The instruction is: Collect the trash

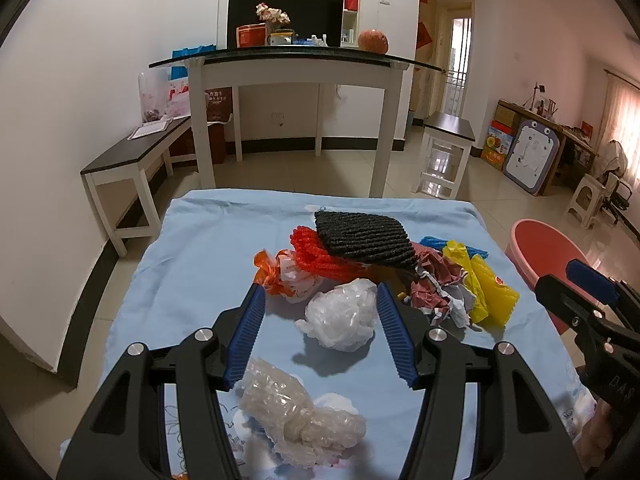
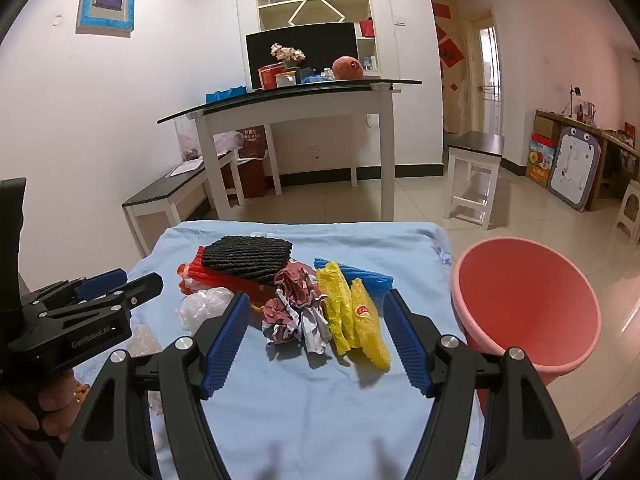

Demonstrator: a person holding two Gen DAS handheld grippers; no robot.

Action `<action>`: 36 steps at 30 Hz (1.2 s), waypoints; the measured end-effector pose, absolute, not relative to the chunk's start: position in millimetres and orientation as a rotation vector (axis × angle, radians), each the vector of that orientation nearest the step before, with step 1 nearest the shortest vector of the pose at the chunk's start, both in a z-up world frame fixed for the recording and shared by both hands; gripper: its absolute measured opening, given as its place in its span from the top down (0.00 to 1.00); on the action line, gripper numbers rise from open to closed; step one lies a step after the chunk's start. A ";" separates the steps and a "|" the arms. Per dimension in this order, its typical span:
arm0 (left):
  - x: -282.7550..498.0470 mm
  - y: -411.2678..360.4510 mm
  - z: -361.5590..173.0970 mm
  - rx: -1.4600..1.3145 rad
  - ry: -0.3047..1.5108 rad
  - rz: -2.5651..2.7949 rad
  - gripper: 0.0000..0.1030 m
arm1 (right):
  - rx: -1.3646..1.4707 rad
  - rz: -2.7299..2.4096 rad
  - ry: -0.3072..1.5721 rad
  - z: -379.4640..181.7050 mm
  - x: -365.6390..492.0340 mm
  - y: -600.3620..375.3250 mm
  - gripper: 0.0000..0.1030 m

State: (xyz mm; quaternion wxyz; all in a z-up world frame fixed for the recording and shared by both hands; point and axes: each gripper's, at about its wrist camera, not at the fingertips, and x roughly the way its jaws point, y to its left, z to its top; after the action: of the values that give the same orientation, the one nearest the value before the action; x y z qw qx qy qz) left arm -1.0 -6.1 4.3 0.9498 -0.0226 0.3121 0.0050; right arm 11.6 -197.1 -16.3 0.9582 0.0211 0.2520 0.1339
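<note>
Trash heap on light-blue cloth-covered table (image 2: 360,420): black ribbed foam mat (image 2: 248,258) atop red foam netting (image 1: 316,254), crumpled maroon-white paper (image 2: 292,304), yellow foam sleeve (image 2: 368,326) w/ long axis running 11 to 5 o'clock. Pink plastic bucket (image 2: 560,364) at table's 3 o'clock, nothing visible inside. Left gripper (image 1: 320,312) spread wide around crumpled clear plastic bag (image 1: 344,316), not touching. Right gripper (image 2: 316,312) wide open too, holding nothing, the paper and sleeve between its fingers.

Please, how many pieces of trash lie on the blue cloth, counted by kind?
Foam nets: 4 (black, red, blue, yellow)
Plastic bags: 3 (orange-white, clear, yellow)
Bubble wrap: 1
Crumpled paper: 1
Total: 9
</note>
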 end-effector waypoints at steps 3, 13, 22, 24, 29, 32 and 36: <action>-1.8 -7.3 6.3 -0.045 0.633 0.013 0.43 | 0.043 0.271 0.509 -15.8 11.2 -197.9 0.34; 0.2 -7.5 4.0 -0.046 0.626 0.013 0.43 | 0.029 0.267 0.492 -15.5 9.4 -197.2 0.34; 2.0 -5.3 5.5 -0.047 0.624 0.009 0.43 | 0.030 0.265 0.490 -14.7 9.4 -197.4 0.34; 2.7 -4.7 6.1 -0.048 0.624 0.009 0.43 | 0.033 0.263 0.488 -14.3 8.7 -197.7 0.34; 0.6 -7.3 4.9 -0.052 0.627 0.011 0.43 | 0.036 0.262 0.485 -14.5 7.7 -198.1 0.34; 0.6 -8.2 4.7 -0.053 0.628 0.009 0.43 | 0.036 0.262 0.486 -14.3 7.6 -198.5 0.34; 0.6 -7.6 4.3 -0.053 0.627 0.011 0.43 | 0.039 0.263 0.487 -14.7 7.5 -198.6 0.34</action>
State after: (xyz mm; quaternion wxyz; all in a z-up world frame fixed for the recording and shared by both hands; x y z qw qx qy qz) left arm 0.6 -7.6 4.3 0.9509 -0.0259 0.3085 0.0056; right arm 7.5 -198.6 -14.7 0.9618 0.0194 0.2403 0.1297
